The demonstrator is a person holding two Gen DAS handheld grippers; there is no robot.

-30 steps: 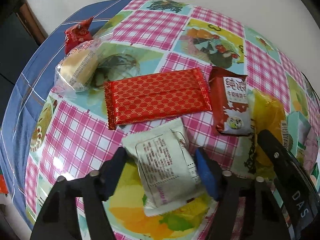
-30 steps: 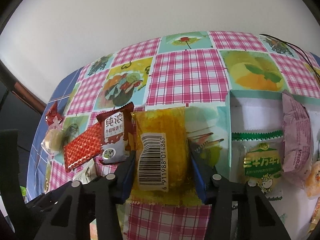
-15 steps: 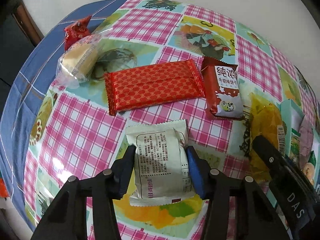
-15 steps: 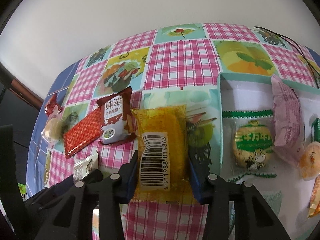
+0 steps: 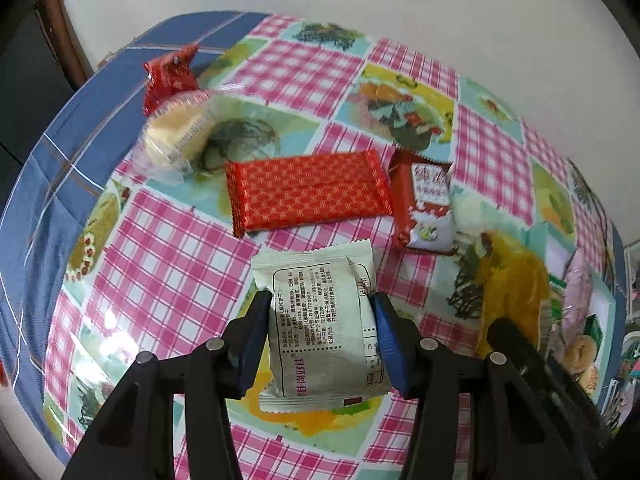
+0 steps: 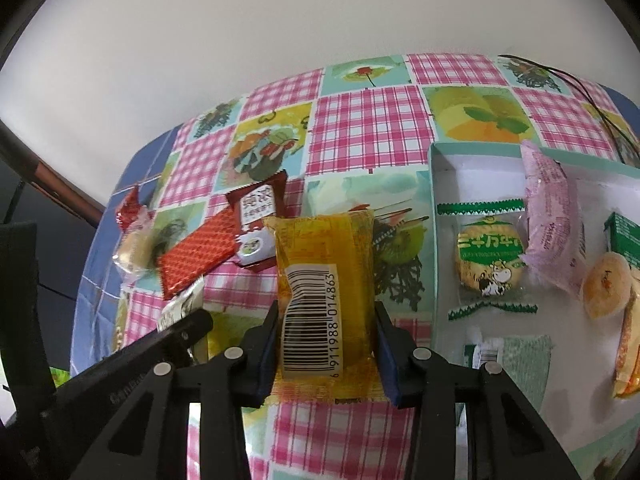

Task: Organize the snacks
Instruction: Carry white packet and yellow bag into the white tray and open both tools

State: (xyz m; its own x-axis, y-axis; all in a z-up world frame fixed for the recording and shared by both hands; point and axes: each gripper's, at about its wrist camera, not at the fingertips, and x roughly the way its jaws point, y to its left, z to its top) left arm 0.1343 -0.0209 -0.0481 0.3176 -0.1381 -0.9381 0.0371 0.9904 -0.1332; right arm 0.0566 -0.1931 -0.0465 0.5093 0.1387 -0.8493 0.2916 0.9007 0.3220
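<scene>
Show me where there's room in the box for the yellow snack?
Bare white floor shows in the box's near-left corner, between its left wall, the green cookie pack and the pale green packet. The far-left corner behind the cookie is bare too. It's crowded around the pink packet and round cakes.

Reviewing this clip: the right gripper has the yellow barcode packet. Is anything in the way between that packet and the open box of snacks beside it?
Nothing visible blocks it. The right gripper is shut on the yellow packet, and only bare tablecloth lies between it and the box. The box's near-left part shows open floor beside the green-edged biscuit pack.
</scene>
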